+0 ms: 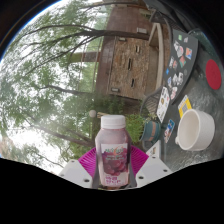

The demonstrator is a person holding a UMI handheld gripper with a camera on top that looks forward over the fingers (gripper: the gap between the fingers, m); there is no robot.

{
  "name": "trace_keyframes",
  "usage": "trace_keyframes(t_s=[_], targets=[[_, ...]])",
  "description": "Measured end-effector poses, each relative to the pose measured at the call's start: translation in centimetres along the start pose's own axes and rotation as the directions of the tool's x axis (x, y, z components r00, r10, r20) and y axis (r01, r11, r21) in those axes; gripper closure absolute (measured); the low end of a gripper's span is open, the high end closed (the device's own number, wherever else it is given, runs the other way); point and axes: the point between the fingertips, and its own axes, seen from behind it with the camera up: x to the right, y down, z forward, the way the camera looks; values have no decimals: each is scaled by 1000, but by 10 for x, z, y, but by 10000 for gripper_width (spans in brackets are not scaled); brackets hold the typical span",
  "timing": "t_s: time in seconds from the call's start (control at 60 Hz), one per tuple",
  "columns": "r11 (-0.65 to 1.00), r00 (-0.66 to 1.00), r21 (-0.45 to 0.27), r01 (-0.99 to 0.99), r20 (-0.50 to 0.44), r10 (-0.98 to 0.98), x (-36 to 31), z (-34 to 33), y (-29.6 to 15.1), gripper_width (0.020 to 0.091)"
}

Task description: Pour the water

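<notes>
A small bottle (113, 150) with a pale pink cap and a purple-red label stands between my fingers, and my gripper (113, 172) is shut on it. The magenta pads (89, 160) press its two sides. The whole scene is rolled sideways, so the bottle lies roughly level with the ground. A white cup (195, 128) rests on the table (178, 60), beyond the fingers and off to the right of the bottle's cap. Its open mouth faces the bottle's side. No water is visible in the air.
The table carries several flat cards or stickers, a red round object (212, 70) and a teal object (152, 130) close to the cup. Trees (50, 70) and a brick building (120, 50) fill the background.
</notes>
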Motion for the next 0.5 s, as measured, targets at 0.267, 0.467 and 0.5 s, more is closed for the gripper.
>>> trace_keyframes(t_s=[0.267, 0.467, 0.5], targets=[[358, 389, 151, 921, -358, -849, -54, -132, -184, 665], [313, 211, -114, 943, -523, -826, 111, -214, -236, 667], [316, 197, -146, 938, -525, -828, 138, -219, -241, 667]])
